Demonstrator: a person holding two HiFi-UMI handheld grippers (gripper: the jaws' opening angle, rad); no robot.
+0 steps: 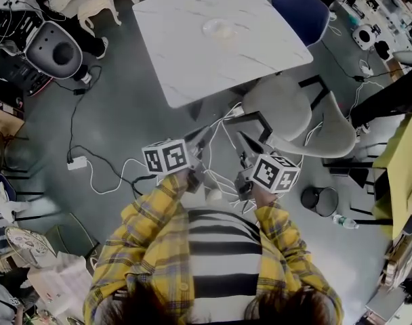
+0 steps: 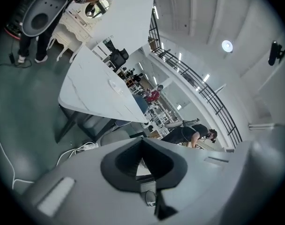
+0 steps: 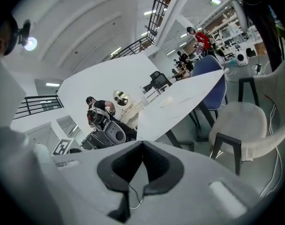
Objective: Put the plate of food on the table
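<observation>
The plate (image 1: 219,27) lies on the white table (image 1: 186,66), toward its far side and well apart from both grippers, so the placing looks done (what is on it is too small to tell). The left gripper (image 1: 200,139) and the right gripper (image 1: 249,145) hang side by side near the person's chest, each clenched on nothing, jaws tip to tip, probably because nothing needs carrying; a grey chair (image 1: 277,107) stands between them and the table
</observation>
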